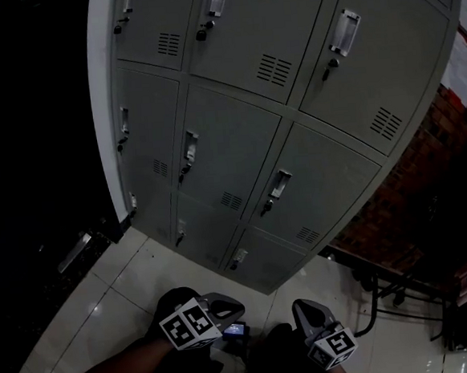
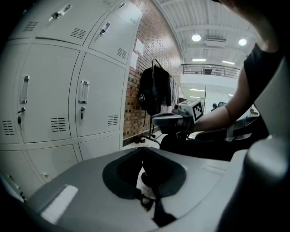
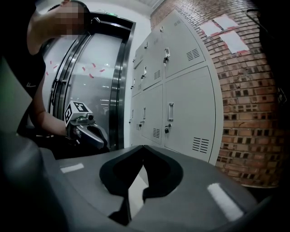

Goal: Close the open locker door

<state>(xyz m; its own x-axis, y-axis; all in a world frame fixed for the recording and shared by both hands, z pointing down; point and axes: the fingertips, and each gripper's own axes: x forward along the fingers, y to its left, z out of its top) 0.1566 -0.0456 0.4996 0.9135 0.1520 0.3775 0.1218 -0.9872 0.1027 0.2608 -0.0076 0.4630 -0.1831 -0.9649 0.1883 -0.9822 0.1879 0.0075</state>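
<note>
A grey bank of lockers [image 1: 277, 122] stands in front of me, and every door seen in the head view lies flush with its frame. The same lockers [image 2: 54, 104] fill the left of the left gripper view, and the lockers [image 3: 181, 108] stand right of centre in the right gripper view. My left gripper [image 1: 225, 308] hangs low before the bottom row, shut and empty. My right gripper [image 1: 304, 310] sits beside it, shut with nothing between its jaws. Each shows in the other's view: the right gripper [image 2: 174, 120] and the left gripper [image 3: 90, 131]. Neither touches the lockers.
A brick wall [image 3: 244, 113] with papers [image 3: 226, 31] adjoins the lockers on the right. A black backpack [image 2: 154, 93] hangs there above a metal-legged stand [image 1: 394, 290]. A glass door in a metal frame [image 3: 113, 86] is at the left. The floor is pale tile [image 1: 105, 296].
</note>
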